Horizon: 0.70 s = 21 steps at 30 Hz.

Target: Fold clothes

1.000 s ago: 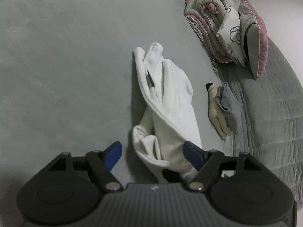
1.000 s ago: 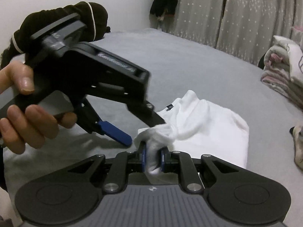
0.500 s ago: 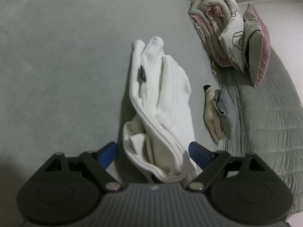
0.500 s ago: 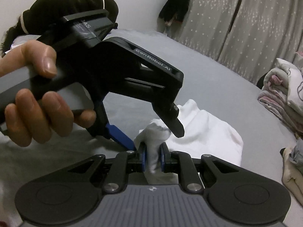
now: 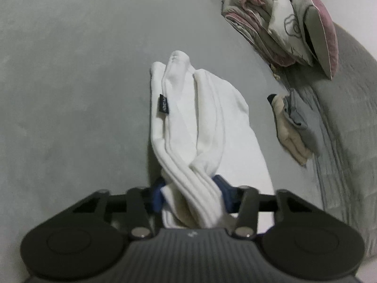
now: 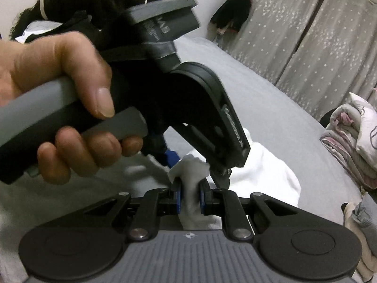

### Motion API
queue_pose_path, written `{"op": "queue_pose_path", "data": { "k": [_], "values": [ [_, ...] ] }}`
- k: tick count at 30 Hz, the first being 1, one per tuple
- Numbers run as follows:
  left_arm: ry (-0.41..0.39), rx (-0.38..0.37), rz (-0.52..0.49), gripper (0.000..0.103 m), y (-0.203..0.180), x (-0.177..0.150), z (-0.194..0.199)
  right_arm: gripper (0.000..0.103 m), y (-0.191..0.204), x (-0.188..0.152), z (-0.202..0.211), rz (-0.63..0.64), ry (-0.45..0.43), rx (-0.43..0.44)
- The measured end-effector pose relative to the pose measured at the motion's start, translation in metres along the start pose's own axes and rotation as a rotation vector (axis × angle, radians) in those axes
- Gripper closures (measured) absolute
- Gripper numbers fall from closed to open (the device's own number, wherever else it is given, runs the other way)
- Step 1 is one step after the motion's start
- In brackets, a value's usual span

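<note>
Both grippers are on the white garment point(image 5: 188, 122) now, which lies bunched lengthwise on the grey bed point(image 5: 70, 82) with its near end lifted off the surface. The left gripper point(image 5: 192, 192) has its blue pads on either side of a thick gathered bundle of that cloth and the jaws are closing in on it, the fabric squeezed tight between them. A small dark label point(image 5: 163, 103) shows on the garment's left fold. From the other side, the right gripper point(image 6: 190, 197) is clenched on a narrow twist of the same white fabric, pads pressed against it, just beside the other tool's tips. The left hand point(image 6: 59, 108) wraps the grey handle of its tool, thumb on top, fingers curled under. Off to the right of the garment sits a small folded stack, cream and grey point(image 5: 294, 127), near the edge of a quilted grey cover point(image 5: 348, 141). Further back a rolled patterned duvet point(image 5: 278, 21) leans against a pillow. Starry grey curtains point(image 6: 318, 35) hang behind the bed
</note>
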<state>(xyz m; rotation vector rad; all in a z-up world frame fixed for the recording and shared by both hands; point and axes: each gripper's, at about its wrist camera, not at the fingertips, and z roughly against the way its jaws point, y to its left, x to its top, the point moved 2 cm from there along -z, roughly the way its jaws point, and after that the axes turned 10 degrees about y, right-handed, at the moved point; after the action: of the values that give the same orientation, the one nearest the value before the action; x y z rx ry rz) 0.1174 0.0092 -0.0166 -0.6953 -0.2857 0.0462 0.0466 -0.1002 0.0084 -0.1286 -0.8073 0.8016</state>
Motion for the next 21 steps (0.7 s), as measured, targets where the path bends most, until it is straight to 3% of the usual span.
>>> {"op": "queue_pose_path", "data": {
  "k": [3,6,8,10,14,17,19,21],
  "values": [
    [0.005,0.001,-0.010,0.072,0.002,0.000,0.001,0.070,0.002,0.000,-0.005,0.006,0.023,0.059],
    [0.004,0.003,-0.022,0.072,0.004,-0.003,0.004,0.062,-0.025,-0.002,0.004,-0.097,0.012,0.215],
    [0.001,0.003,-0.022,0.072,0.006,-0.003,0.004,0.057,-0.063,-0.009,0.012,-0.272,-0.014,0.293],
    [-0.003,0.008,-0.021,0.072,0.006,-0.005,0.004,0.052,-0.108,-0.025,0.018,-0.493,-0.039,0.318],
    [-0.007,0.018,-0.028,0.071,0.003,-0.006,0.002,0.047,-0.178,-0.080,0.000,-0.952,0.042,0.282],
    [-0.007,0.014,-0.022,0.071,0.003,-0.005,0.002,0.047,-0.192,-0.110,-0.027,-1.138,0.103,0.383],
    [-0.012,0.012,-0.017,0.071,0.002,-0.005,0.001,0.047,-0.189,-0.114,-0.046,-1.217,0.081,0.505],
    [-0.015,0.014,-0.021,0.074,0.001,-0.004,0.001,0.051,-0.179,-0.111,-0.050,-1.217,0.069,0.511]
  ]
}}
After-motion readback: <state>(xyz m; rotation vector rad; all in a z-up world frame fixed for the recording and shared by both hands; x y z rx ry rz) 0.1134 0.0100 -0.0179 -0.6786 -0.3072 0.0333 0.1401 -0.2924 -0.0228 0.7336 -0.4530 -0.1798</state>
